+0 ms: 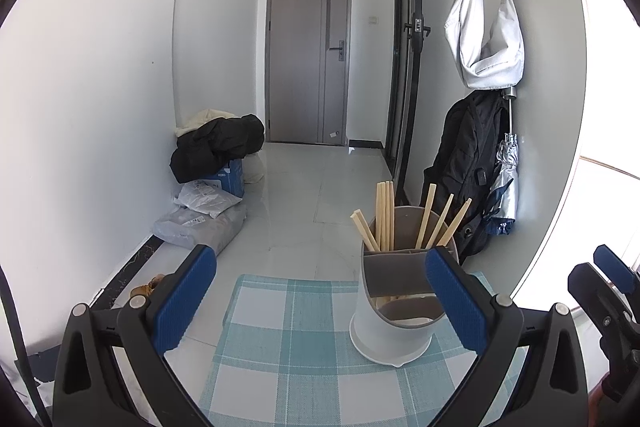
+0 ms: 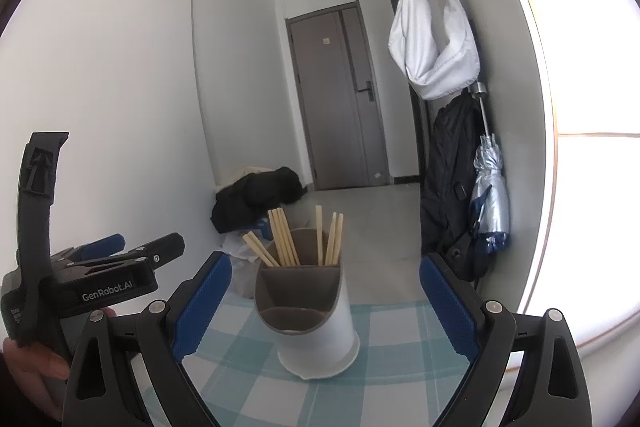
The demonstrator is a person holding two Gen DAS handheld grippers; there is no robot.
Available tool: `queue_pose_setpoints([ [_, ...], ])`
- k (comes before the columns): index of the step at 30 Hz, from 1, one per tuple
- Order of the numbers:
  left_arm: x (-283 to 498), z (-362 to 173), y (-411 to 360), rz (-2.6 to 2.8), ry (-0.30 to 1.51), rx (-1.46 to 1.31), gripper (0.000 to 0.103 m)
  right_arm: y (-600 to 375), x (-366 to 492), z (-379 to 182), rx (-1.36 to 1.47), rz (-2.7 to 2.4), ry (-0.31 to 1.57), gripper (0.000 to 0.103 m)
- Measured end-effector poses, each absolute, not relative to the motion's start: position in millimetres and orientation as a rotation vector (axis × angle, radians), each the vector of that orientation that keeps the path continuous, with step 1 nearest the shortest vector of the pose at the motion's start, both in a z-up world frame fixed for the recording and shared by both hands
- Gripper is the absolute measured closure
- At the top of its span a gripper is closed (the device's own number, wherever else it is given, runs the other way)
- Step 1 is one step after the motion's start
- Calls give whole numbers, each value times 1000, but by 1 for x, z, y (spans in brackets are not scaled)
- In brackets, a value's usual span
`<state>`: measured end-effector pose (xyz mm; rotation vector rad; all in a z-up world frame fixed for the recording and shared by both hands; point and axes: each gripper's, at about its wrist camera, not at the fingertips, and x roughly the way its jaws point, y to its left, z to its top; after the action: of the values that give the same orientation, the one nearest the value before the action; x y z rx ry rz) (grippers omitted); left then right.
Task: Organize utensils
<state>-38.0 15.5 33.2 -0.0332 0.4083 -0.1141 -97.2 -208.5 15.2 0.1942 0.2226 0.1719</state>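
A white utensil holder [image 1: 390,335] [image 2: 318,331] with a grey divided insert stands on a blue-and-white checked cloth [image 1: 288,347] [image 2: 392,339]. Several wooden chopsticks [image 1: 385,217] [image 2: 286,243] stand upright in its far compartment; the near compartments look bare. My left gripper [image 1: 320,291] is open, with the holder just inside its right finger. My right gripper [image 2: 325,301] is open too, the holder centred between its blue pads. Neither holds anything. The left gripper's body [image 2: 92,279] shows at the left of the right wrist view, held by a hand [image 2: 28,363].
The cloth covers a small table whose far edge lies just behind the holder. Beyond are a tiled floor, a pile of bags and black clothing [image 1: 216,163], a grey door [image 1: 306,55], and a white bag [image 1: 486,35], black backpack [image 1: 464,167] and umbrella [image 1: 504,187] hanging on the right wall.
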Motion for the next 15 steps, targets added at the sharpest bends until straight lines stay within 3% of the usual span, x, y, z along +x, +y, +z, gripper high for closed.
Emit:
queue_pose_setpoints([
  [15,-40,32,10,-110,400,-21,1,-208,-99,15,191,159,223,6],
])
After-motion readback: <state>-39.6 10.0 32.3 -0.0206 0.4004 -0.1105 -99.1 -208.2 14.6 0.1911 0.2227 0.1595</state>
